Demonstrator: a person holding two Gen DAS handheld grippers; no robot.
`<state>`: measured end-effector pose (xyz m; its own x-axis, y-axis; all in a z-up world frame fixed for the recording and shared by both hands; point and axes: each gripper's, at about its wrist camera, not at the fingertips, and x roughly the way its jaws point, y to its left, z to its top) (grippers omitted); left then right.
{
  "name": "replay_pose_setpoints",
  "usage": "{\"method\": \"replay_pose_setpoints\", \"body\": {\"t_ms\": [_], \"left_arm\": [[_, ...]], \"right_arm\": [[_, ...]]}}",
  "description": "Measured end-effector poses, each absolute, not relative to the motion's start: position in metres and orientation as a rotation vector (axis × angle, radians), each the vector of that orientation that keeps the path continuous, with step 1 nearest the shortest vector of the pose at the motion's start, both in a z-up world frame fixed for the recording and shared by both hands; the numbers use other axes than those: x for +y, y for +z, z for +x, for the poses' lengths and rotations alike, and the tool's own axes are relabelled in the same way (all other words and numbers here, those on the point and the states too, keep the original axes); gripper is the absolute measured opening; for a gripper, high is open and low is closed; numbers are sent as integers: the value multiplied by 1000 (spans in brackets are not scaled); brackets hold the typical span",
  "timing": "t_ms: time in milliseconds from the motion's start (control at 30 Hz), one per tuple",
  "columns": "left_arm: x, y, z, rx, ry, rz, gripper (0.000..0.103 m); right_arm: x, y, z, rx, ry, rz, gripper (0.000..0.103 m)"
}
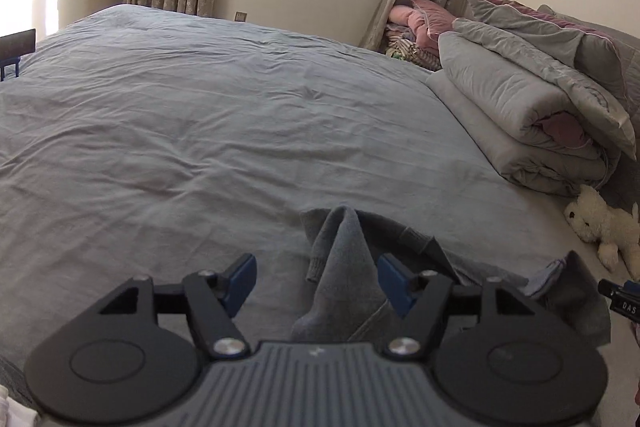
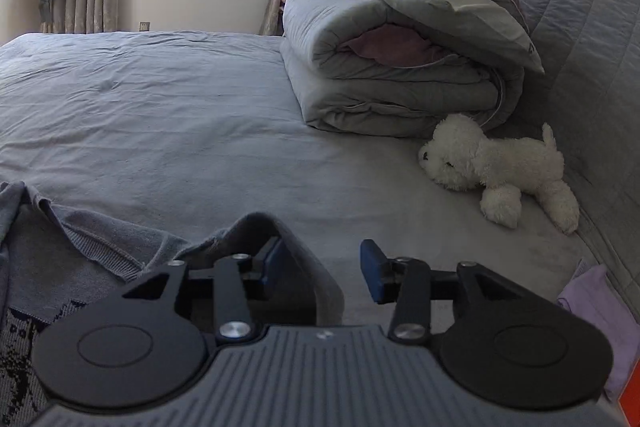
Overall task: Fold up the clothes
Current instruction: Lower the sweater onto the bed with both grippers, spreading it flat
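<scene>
Left wrist view: wide grey-sheeted bed (image 1: 180,115), with my grey knit sweater (image 1: 344,267) crumpled at its near edge, no fold made yet, as I judge it. Folded grey quilt stack (image 2: 392,67) and white plush dog (image 2: 500,167) sit well apart, leaving room. Left gripper (image 1: 316,281) jaws spread, fabric peaked between them, unpinched. Right gripper (image 2: 320,271) spread, cloth draped over one finger.
</scene>
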<state>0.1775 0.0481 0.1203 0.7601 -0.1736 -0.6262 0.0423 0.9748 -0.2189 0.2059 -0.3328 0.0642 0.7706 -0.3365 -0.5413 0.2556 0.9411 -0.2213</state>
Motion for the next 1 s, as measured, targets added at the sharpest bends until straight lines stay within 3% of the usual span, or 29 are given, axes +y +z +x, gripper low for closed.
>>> {"method": "replay_pose_setpoints", "body": {"t_ms": [167, 367, 700, 733, 767, 800, 1000], "left_arm": [[43, 108, 149, 733, -147, -178, 77], [34, 100, 150, 728, -116, -159, 81], [4, 60, 199, 717, -44, -68, 87], [1, 55, 202, 720, -35, -51, 74], [-1, 50, 206, 723, -27, -39, 55], [5, 48, 206, 733, -30, -69, 8], [61, 61, 193, 724, 16, -248, 6]], "right_arm": [[-370, 91, 149, 676, -331, -60, 67], [-385, 79, 122, 723, -276, -45, 67], [-408, 34, 178, 756, -202, 176, 64], [-408, 30, 182, 763, -201, 175, 56], [-406, 24, 188, 777, -201, 160, 20], [-404, 23, 190, 774, -212, 139, 12], [-418, 50, 175, 657, -337, 43, 12]]}}
